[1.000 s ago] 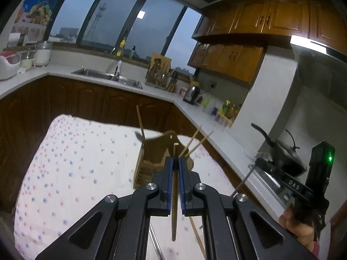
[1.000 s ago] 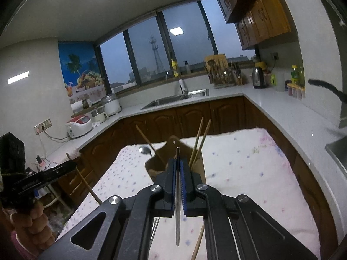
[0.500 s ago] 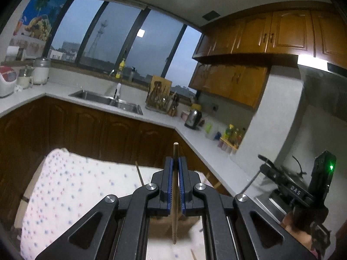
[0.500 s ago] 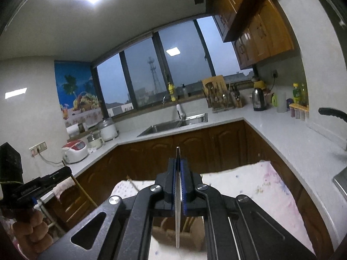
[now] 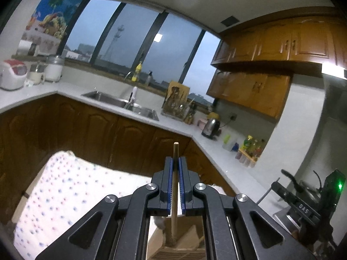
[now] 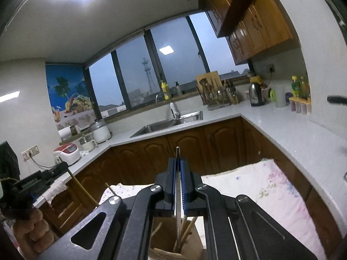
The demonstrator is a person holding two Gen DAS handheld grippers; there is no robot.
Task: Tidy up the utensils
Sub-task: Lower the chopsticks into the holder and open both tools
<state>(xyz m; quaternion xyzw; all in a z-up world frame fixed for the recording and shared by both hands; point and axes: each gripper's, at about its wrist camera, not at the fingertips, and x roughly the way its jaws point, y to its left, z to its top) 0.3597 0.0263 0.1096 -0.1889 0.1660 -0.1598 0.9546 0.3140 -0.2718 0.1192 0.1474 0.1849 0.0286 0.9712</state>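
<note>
Vertically, a wooden chopstick sits clamped in the left hand-held gripper, its lower end over the wooden holder; the right hand-held gripper grips a metal utensil.

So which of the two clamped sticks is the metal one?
The one in the right gripper: a thin, silvery metal utensil. The left gripper holds a thicker, tan wooden chopstick. Both hang over the wooden holder.

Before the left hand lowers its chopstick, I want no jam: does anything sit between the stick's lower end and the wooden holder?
Nothing visible blocks it. The left gripper is shut on the wooden chopstick, whose lower end already hangs at the wooden holder mouth, with an open slot below.
</note>
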